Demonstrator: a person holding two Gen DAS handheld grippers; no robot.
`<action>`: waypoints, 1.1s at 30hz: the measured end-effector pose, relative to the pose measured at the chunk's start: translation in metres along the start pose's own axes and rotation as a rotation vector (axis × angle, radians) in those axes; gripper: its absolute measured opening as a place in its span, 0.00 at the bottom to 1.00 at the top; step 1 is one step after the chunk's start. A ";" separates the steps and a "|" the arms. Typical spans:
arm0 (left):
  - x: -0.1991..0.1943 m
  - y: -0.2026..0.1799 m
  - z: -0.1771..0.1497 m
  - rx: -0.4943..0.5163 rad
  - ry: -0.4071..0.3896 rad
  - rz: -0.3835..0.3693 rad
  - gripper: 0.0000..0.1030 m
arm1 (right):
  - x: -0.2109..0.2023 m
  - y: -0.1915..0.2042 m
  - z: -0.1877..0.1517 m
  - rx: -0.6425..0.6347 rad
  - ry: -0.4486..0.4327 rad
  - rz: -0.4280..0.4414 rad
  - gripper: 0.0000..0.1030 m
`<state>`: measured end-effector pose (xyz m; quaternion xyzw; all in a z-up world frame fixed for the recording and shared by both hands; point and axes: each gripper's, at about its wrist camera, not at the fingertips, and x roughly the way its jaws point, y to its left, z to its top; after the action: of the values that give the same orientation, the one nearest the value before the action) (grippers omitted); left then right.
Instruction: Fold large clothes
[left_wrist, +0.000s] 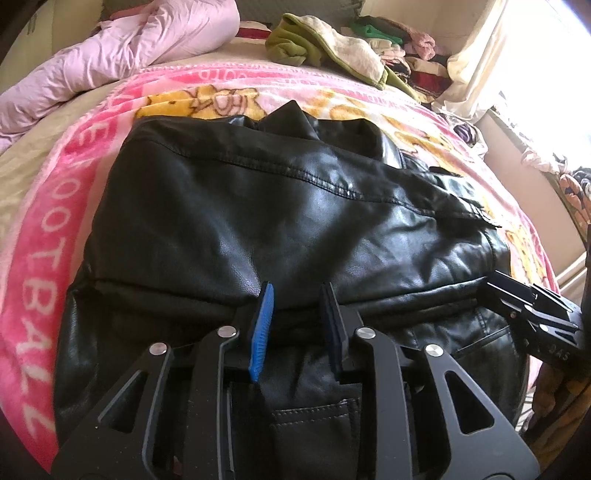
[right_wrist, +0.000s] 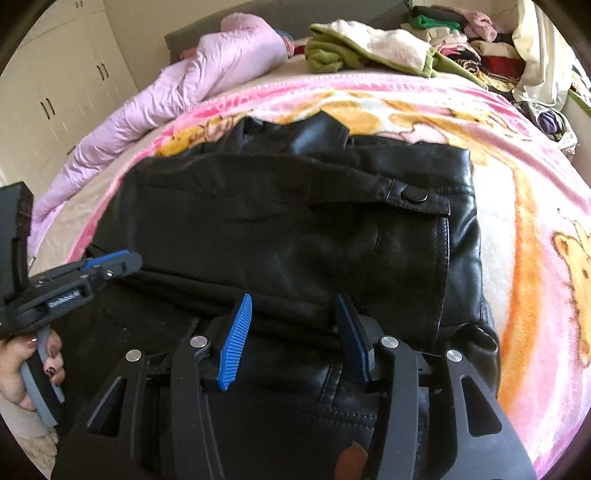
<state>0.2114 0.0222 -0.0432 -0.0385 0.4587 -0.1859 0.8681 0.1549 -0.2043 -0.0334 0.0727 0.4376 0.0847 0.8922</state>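
A black leather jacket (left_wrist: 280, 218) lies folded on the pink printed blanket (left_wrist: 55, 229), its sleeves laid across the body. It also shows in the right wrist view (right_wrist: 280, 236), with a snap tab near its right shoulder. My left gripper (left_wrist: 297, 295) is open, hovering over the jacket's near fold, nothing between its blue pads. My right gripper (right_wrist: 293, 306) is open too, above the near fold on the jacket's right half. Each gripper shows in the other's view: the right one (left_wrist: 532, 314) at the right edge, the left one (right_wrist: 107, 264) at the left edge.
A lilac quilt (right_wrist: 192, 81) lies bunched at the far left of the bed. A green and white towel (right_wrist: 369, 44) and a pile of folded clothes (right_wrist: 476, 48) sit at the back right. White wardrobes (right_wrist: 55, 92) stand to the left.
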 end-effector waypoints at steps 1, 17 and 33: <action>0.000 -0.001 0.000 -0.005 0.001 -0.005 0.24 | -0.003 0.000 0.000 0.001 -0.007 0.003 0.49; -0.016 -0.007 0.000 -0.011 -0.017 0.015 0.64 | -0.033 -0.005 0.000 0.021 -0.066 0.015 0.79; -0.038 -0.008 -0.001 -0.024 -0.055 0.081 0.91 | -0.053 -0.003 0.005 0.022 -0.120 0.007 0.91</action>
<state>0.1888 0.0282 -0.0115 -0.0354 0.4379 -0.1439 0.8867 0.1269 -0.2187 0.0101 0.0891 0.3841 0.0785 0.9156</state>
